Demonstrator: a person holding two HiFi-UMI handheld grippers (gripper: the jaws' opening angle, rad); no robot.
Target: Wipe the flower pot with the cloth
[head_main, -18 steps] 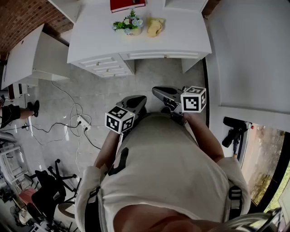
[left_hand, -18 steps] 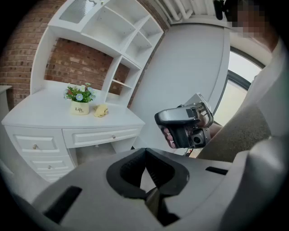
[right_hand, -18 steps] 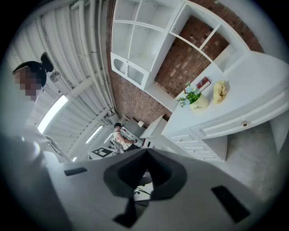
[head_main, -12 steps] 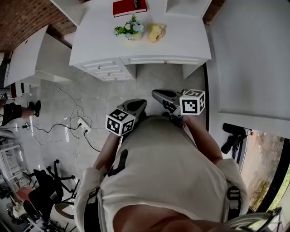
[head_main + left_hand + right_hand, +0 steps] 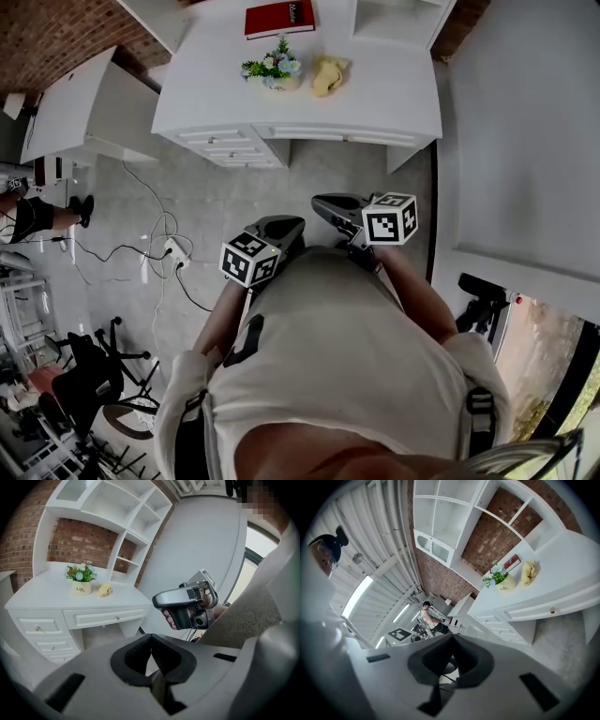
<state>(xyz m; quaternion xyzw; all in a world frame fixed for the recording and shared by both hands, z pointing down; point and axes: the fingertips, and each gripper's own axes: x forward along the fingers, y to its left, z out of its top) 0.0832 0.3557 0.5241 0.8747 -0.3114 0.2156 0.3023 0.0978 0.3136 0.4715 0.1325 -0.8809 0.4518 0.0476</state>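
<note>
One readable word, "Life", is printed in dark letters on the small cream ceramic flower pot (image 5: 81,588); the finer line beneath it is too small to make out. One flat red book (image 5: 280,17) lies at the back of the white tabletop (image 5: 384,84), and the pale writing on its cover cannot be read. One pot, one crumpled yellow cloth (image 5: 326,77) and one book make up the count there. The pot stands upright with its long axis vertical, its blue and white flowers pointing up, and the cloth lies just beside it. The left tool (image 5: 151,656) and the right tool (image 5: 452,651) are both closed on nothing, held near the person's chest, well apart from the tabletop.
</note>
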